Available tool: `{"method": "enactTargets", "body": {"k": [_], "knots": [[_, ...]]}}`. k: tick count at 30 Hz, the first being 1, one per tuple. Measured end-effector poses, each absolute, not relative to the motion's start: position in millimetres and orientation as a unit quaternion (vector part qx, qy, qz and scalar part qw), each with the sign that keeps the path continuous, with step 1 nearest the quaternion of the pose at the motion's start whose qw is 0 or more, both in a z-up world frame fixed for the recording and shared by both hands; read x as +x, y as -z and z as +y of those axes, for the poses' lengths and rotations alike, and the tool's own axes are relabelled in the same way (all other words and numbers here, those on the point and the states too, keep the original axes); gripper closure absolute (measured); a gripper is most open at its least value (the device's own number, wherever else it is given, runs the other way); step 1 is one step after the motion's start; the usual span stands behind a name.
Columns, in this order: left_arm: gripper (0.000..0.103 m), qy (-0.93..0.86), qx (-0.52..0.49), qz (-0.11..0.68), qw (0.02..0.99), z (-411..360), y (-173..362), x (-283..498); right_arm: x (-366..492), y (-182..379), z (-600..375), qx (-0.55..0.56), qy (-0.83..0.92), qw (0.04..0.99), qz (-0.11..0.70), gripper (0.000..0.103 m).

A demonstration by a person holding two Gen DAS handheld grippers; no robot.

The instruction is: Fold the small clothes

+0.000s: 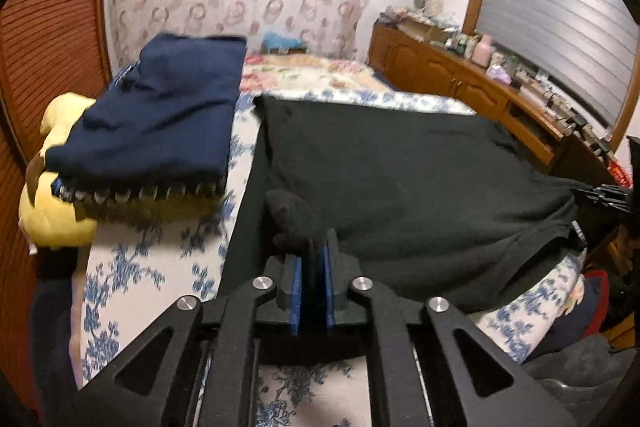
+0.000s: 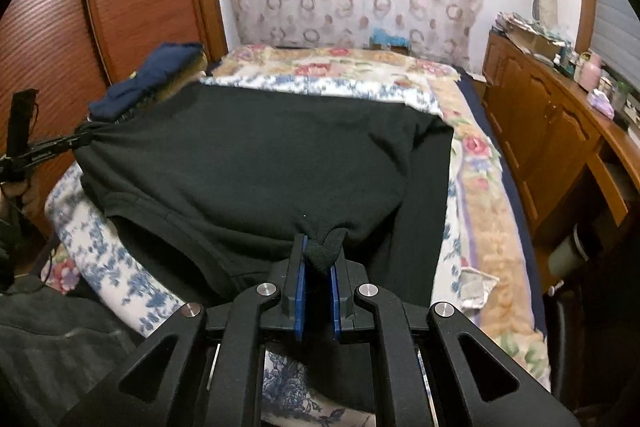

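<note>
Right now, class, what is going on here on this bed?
A person is folding a black garment spread on the floral bedspread. The left tongs and the right tongs each pinch a bunch of its fabric at a near corner. A folded navy garment already lies on the pile beside it.

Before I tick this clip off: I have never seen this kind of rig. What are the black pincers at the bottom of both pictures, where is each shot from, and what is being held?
No robot here: a person holds one two-finger gripper in each hand. Each round picture comes from a fisheye camera on a gripper, looking along its fingers. The left gripper is shut on a bunched edge of the black knit garment; the right gripper pinches another edge of it. The garment lies spread on the blue-flowered bedspread. Beside it sits a folded navy garment atop a stack, next to a yellow soft cushion. A cluttered wooden sideboard stands along the wall.
</note>
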State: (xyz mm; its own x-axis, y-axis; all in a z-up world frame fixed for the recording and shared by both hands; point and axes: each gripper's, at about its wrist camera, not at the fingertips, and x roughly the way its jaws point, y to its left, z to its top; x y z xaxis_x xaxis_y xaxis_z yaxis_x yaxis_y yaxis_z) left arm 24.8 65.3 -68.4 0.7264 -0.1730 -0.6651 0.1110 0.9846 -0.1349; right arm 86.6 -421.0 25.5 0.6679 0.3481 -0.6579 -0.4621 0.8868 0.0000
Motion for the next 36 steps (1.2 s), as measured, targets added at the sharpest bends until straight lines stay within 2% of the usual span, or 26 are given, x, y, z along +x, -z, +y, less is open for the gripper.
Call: {"method": "enactTargets", "body": {"k": [1, 3, 5, 6, 7, 8, 9, 20, 29, 36], "knots": [[0.09, 0.075, -0.041, 0.362, 0.928, 64.3, 69.3, 21.2, 84.5, -26.1, -417.9, -0.084, -0.222, 0.909, 0.343, 0.09], [0.081, 0.07, -0.038, 0.358, 0.93, 65.6, 69.3, 15.9, 83.1, -30.2, -416.7, -0.084, -0.223, 0.91, 0.339, 0.087], [0.074, 0.056, -0.035, 0.354, 0.933, 68.5, 68.4, 10.1, 79.7, -37.3, -414.7, -0.092, -0.215, 0.914, 0.333, 0.076], [0.071, 0.05, -0.034, 0.353, 0.934, 70.6, 68.9, 7.7, 74.7, -39.7, -414.6, -0.096, -0.212, 0.915, 0.33, 0.065], [0.069, 0.041, -0.035, 0.353, 0.934, 73.6, 68.7, 6.2, 73.7, -41.4, -414.1, -0.097, -0.212, 0.916, 0.327, 0.057], [0.067, 0.036, -0.037, 0.353, 0.934, 76.5, 68.8, 5.4, 72.2, -43.7, -413.7, -0.096, -0.213, 0.917, 0.322, 0.056], [0.064, 0.033, -0.04, 0.354, 0.934, 79.7, 69.0, 5.5, 70.2, -45.6, -412.5, -0.098, -0.211, 0.919, 0.318, 0.055], [0.062, 0.011, -0.031, 0.374, 0.927, 81.6, 85.5, 11.2, 68.4, -40.8, -378.0, -0.116, -0.224, 0.925, 0.284, 0.054], [0.062, 0.009, -0.031, 0.398, 0.917, 82.6, 106.4, 15.4, 104.1, 10.3, -329.3, -0.134, -0.266, 0.895, 0.332, 0.054], [0.062, 0.003, -0.03, 0.406, 0.913, 81.4, 113.5, 14.9, 128.0, 25.9, -312.5, -0.138, -0.267, 0.887, 0.35, 0.055]]}}
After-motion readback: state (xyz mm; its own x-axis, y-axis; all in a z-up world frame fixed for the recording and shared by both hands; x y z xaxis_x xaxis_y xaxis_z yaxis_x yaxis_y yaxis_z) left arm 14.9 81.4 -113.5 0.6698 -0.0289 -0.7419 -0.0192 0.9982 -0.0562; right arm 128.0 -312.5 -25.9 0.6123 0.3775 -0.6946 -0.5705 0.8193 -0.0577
